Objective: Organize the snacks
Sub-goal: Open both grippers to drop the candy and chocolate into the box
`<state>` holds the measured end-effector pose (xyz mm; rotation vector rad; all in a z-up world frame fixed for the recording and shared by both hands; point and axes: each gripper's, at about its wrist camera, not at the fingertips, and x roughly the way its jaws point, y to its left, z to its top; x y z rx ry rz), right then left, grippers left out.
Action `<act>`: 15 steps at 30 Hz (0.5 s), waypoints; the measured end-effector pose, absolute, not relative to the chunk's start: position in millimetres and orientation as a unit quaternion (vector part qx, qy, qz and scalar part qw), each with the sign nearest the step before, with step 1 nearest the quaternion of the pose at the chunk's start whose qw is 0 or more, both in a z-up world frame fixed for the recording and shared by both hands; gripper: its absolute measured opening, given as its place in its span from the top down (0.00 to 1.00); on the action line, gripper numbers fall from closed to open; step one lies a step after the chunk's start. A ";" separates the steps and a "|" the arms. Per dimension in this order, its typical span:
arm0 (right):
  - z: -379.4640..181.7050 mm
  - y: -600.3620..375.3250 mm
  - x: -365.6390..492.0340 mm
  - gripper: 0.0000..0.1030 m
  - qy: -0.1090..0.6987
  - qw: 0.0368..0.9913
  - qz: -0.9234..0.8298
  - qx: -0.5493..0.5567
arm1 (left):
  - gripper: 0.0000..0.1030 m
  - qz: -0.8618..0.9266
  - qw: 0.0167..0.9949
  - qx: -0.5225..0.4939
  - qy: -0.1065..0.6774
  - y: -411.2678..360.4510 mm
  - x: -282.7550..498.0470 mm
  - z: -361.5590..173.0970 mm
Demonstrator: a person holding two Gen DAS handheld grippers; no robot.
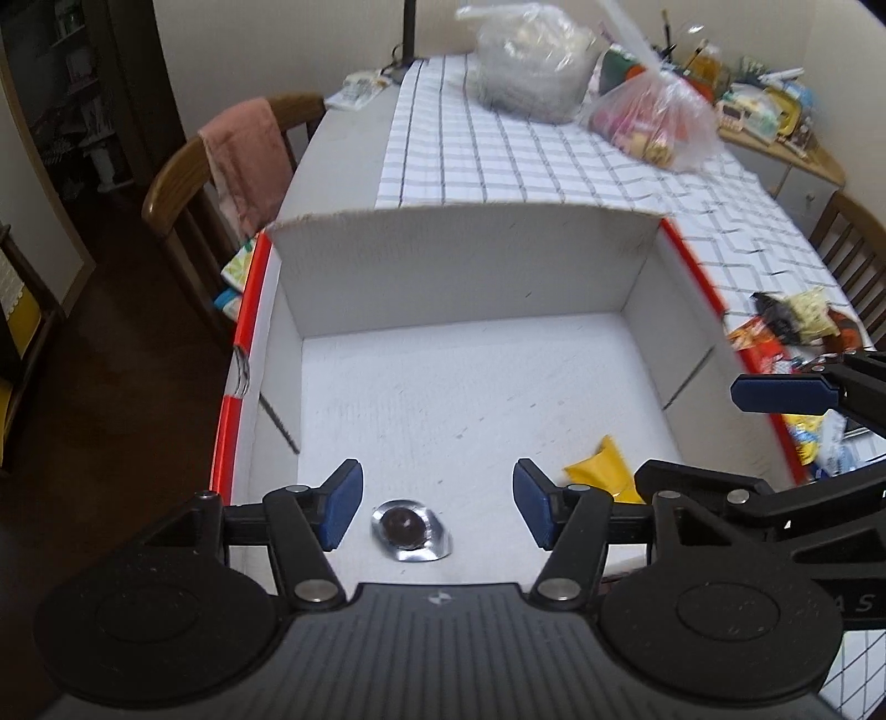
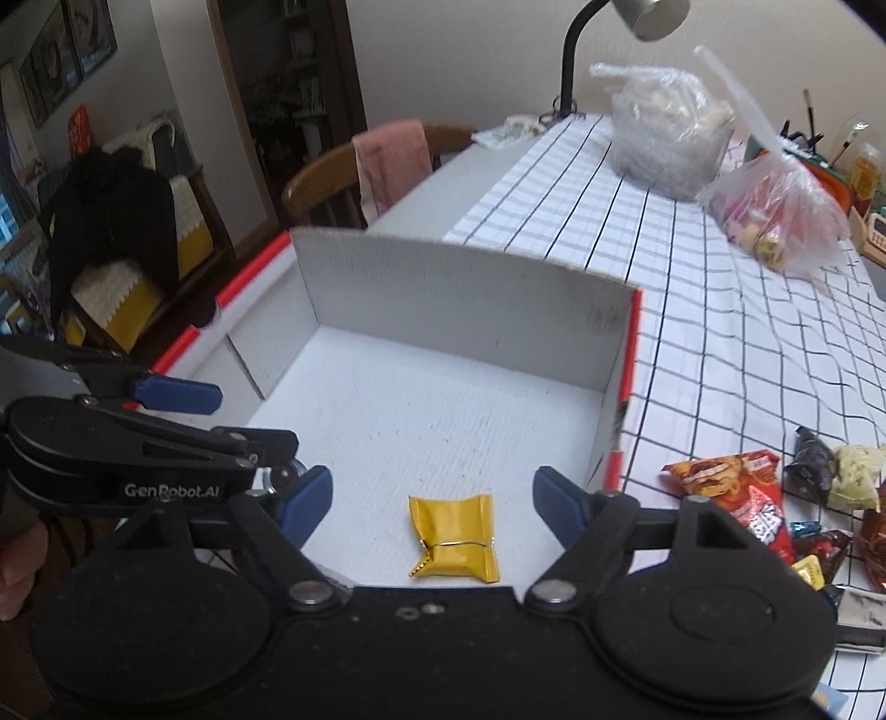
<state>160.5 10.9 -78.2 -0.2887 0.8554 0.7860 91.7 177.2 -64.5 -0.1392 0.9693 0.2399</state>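
A crinkled gold foil snack packet (image 2: 454,537) lies on the white corrugated cardboard box (image 2: 443,310) floor, lower centre, beneath the wide-open, empty right gripper (image 2: 432,501).

box (image 1: 454,266) on table (image 1: 554,160); wrapped chocolate (image 1: 410,529) left of packet (image 2: 453,540) inside

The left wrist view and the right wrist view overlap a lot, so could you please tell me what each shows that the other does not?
Only the left wrist view shows the foil-cupped chocolate lying on the box floor between the open left gripper pads. Only the right wrist view shows the lamp head and the dark garment draped over a seat. Both show the white box, the yellow packet lying inside it below the open right gripper, the two plastic bags, the pink towel on the chair, and loose snacks on the checked cloth.
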 end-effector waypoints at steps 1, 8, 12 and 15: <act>-74.5 7.2 158.5 0.21 0.398 0.829 0.369 -0.133 | 0.41 0.114 0.879 -0.066 0.458 175.1 89.7 -61.1; -51.1 -22.0 143.6 0.12 0.364 0.849 0.365 -0.113 | 0.31 0.098 0.900 -0.062 0.419 153.1 75.5 -35.6; -40.7 -44.0 134.7 0.05 0.349 0.860 0.360 -0.099 | 0.29 0.083 0.911 -0.060 0.400 135.9 67.2 -23.4; -34.6 -63.2 128.7 0.02 0.338 0.868 0.353 -0.088 | 0.26 0.071 0.918 -0.057 0.386 121.6 62.1 -15.8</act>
